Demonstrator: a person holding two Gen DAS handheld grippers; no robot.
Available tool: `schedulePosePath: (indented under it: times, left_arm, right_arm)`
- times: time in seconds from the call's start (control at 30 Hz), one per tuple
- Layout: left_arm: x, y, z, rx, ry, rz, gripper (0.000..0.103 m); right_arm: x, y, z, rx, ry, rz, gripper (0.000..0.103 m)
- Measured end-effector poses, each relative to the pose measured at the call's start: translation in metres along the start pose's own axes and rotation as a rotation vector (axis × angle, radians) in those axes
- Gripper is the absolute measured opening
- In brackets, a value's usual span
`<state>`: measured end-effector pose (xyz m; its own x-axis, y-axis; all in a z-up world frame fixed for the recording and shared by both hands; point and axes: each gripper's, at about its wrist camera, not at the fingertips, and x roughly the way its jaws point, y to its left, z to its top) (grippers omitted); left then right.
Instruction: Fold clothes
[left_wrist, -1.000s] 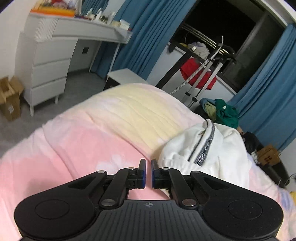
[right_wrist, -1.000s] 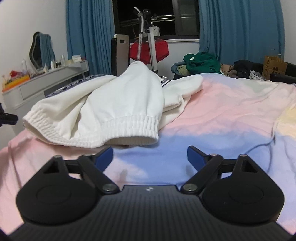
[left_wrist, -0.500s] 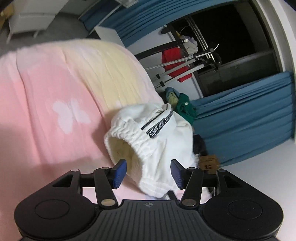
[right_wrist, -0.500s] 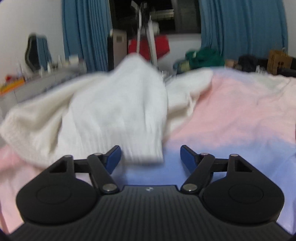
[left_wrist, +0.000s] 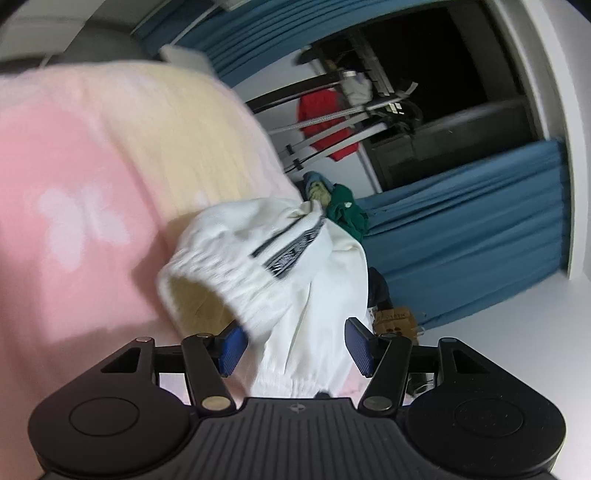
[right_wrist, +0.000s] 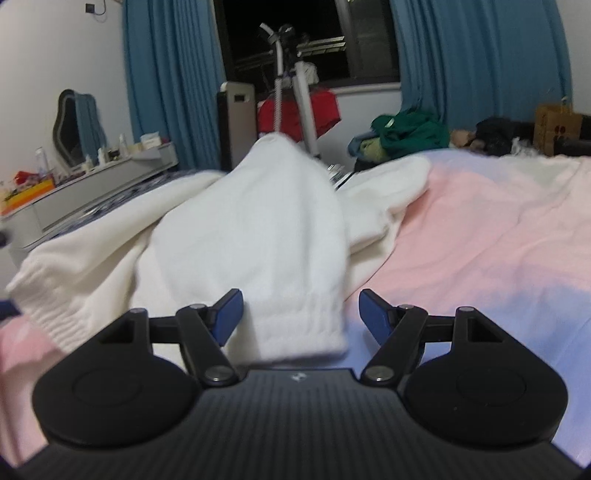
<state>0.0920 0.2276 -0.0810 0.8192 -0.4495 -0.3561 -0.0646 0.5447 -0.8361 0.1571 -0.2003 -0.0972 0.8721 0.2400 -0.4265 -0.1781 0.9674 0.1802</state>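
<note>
Left gripper (left_wrist: 293, 350): jaws were shut a second ago, have just been opening and now stand apart, with the ribbed hem of the white garment (left_wrist: 295, 280) between the pads, unclamped. Right gripper (right_wrist: 301, 316): jaws apart, slightly narrower than before, straddling a ribbed cuff (right_wrist: 301, 328) that previously lay ahead of them. The garment lies crumpled on the pink bedspread (right_wrist: 480, 236).

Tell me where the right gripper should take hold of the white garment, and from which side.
Grip the ribbed cuff of the white garment. It lies flat on the bed cover, its open end facing the right gripper, whose open jaws stand either side of it. Probably best to come straight ahead and low, then pinch the thick elastic band.
</note>
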Motion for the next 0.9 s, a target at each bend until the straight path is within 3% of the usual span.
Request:
schedulePosePath:
  times: [0.03,0.07,0.1,0.13,0.23,0.37,0.5,0.67,0.7,0.83,0.9]
  left_arm:
    - [0.006,-0.003,0.000,0.015,0.001,0.004,0.056]
    - [0.011,-0.005,0.001,0.030,0.002,0.016,0.046]
    - [0.016,-0.005,0.002,0.045,0.001,0.031,0.028]
    - [0.021,-0.006,0.003,0.060,-0.001,0.045,0.020]
    - [0.021,-0.002,0.010,0.088,-0.056,0.078,0.017]
    - [0.002,0.006,0.018,0.010,-0.133,0.013,0.012]
    - [-0.019,0.008,0.023,-0.035,-0.204,-0.055,0.011]
    - [-0.015,0.017,0.023,-0.099,-0.201,-0.036,0.012]
    - [-0.014,0.019,0.021,-0.098,-0.200,-0.023,0.012]
    - [-0.005,0.022,0.012,-0.078,-0.181,0.031,0.018]
    - [-0.004,0.025,0.008,-0.073,-0.188,0.062,0.033]
  right_arm:
    - [-0.001,0.004,-0.003,-0.007,0.014,-0.004,0.072]
    - [-0.002,0.008,-0.006,-0.014,0.027,-0.008,0.072]
    - [-0.005,0.010,-0.008,-0.025,0.034,-0.010,0.072]
    - [-0.008,0.012,-0.009,-0.037,0.037,-0.011,0.072]
    - [-0.013,0.018,-0.011,-0.076,0.055,-0.002,0.073]
    - [-0.002,0.023,-0.014,-0.131,0.082,-0.058,0.073]
    - [0.004,0.018,-0.010,-0.120,0.005,-0.105,0.073]
    - [0.016,-0.001,-0.001,-0.022,-0.046,-0.167,0.073]
    - [0.018,-0.004,-0.001,0.002,-0.043,-0.158,0.071]
    - [0.016,0.000,-0.004,-0.001,-0.044,-0.051,0.013]
    - [0.007,0.011,-0.003,-0.057,-0.082,-0.054,0.013]
